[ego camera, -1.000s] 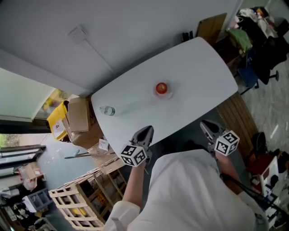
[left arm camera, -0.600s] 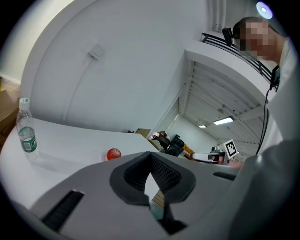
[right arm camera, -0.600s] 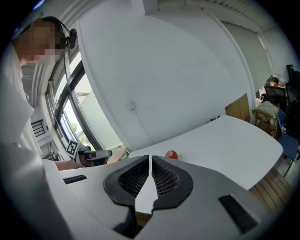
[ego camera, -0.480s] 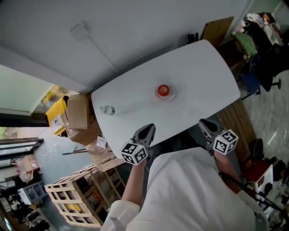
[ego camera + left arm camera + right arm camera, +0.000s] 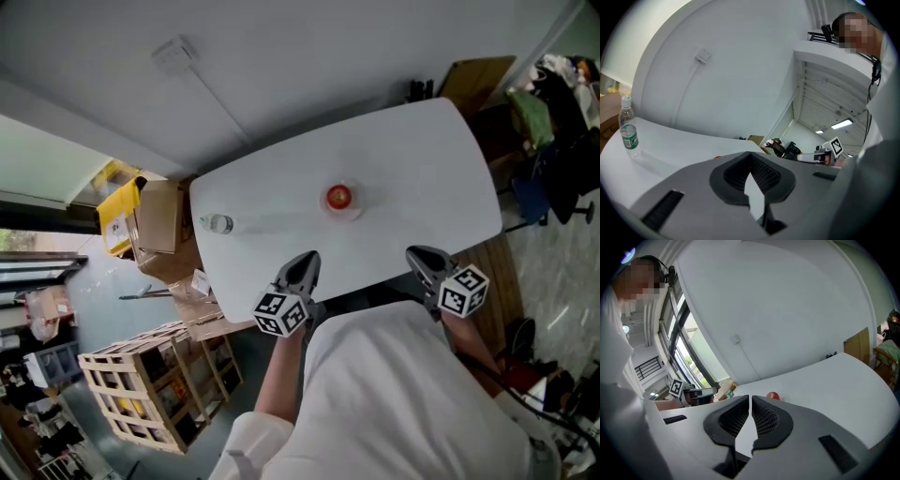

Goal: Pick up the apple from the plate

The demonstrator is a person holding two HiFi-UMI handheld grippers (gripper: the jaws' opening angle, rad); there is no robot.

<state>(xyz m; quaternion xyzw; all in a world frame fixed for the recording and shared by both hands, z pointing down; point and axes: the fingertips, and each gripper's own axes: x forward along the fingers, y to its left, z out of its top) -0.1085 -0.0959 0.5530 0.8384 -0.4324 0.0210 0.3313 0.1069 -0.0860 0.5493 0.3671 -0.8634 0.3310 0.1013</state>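
Observation:
A red apple (image 5: 338, 196) sits on a small clear plate (image 5: 349, 210) near the middle of the white table (image 5: 422, 169). My left gripper (image 5: 309, 256) is shut and empty at the table's near edge, well short of the apple. Off to the right, my right gripper (image 5: 413, 251) is likewise shut and empty by that edge. In the right gripper view the apple (image 5: 772, 395) shows just beyond the shut right gripper (image 5: 750, 400). In the left gripper view the shut left gripper (image 5: 751, 155) hides nearly all of the apple.
A water bottle (image 5: 217, 223) stands at the table's left end, also seen as the bottle (image 5: 628, 131). Cardboard boxes (image 5: 159, 230) and a wooden crate (image 5: 141, 394) lie on the floor to the left. Chairs with clothes (image 5: 562, 112) stand at the right.
Both grippers have moved a little forward toward the table's near edge, jaws still shut. The apple, plate and bottle have not moved on the table.

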